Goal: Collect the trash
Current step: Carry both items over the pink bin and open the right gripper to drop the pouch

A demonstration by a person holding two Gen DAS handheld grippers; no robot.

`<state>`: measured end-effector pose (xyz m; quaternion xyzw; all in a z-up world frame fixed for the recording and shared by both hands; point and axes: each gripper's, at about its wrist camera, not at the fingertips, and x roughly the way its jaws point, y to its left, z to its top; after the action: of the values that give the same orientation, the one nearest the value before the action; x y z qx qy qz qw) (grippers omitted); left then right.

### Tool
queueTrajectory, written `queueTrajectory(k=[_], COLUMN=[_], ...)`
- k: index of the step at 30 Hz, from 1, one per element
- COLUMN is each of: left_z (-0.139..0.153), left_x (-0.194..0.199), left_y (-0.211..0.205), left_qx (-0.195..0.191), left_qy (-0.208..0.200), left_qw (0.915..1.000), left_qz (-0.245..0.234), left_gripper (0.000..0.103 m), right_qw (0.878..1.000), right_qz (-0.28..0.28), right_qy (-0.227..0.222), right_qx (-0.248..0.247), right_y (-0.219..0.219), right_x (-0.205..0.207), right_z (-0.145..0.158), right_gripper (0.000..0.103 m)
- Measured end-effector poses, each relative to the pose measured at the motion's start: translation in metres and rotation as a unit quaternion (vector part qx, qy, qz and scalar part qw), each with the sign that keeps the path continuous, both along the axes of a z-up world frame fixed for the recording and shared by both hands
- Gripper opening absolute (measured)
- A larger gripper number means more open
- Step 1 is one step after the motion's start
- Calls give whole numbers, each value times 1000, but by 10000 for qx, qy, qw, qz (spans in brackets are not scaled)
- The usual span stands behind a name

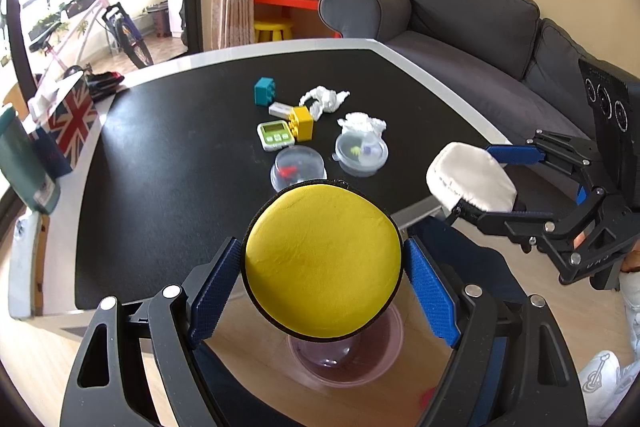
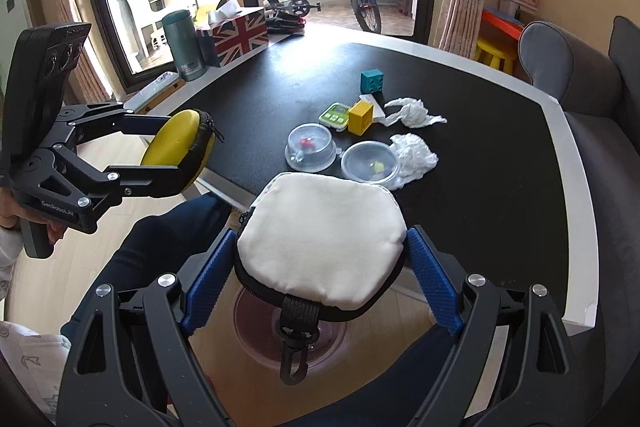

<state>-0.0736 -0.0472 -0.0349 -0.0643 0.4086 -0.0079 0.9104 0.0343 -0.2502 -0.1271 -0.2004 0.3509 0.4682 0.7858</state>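
My left gripper is shut on a round yellow zip case, its blue pads pressing both sides. My right gripper is shut on a white hexagonal zip pouch with a black clip strap. Both hang off the black table's near edge, above a pinkish translucent bin on the floor. Two crumpled white tissues lie on the table beyond. In the right wrist view the left gripper and the yellow case show at the left.
On the table stand two clear lidded tubs, a green timer, a yellow block and a teal block. A flag-print tissue box stands at the far left edge. A grey sofa flanks the right. A person's dark-trousered legs sit below.
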Motion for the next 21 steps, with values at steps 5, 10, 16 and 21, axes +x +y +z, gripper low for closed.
queueTrajectory(k=[5, 10, 16, 21], left_z=[-9, -14, -21, -25], left_x=[-8, -11, -14, -11], left_y=[-2, -4, 0, -1], left_qx=[-150, -201, -243, -270], left_qy=[95, 184, 306, 368], left_qw=[9998, 9996, 9992, 9989], left_qz=[-19, -83, -79, -102], left_gripper=[79, 79, 79, 79], right_qw=[9994, 9983, 9972, 9969], right_qz=[141, 264, 352, 386], right_qy=[248, 453, 551, 561], right_qx=[-172, -268, -362, -394], right_y=[6, 15, 21, 23], right_x=[-9, -12, -11, -10], right_z=[-23, -40, -48, -49], right_gripper=[85, 85, 85, 94])
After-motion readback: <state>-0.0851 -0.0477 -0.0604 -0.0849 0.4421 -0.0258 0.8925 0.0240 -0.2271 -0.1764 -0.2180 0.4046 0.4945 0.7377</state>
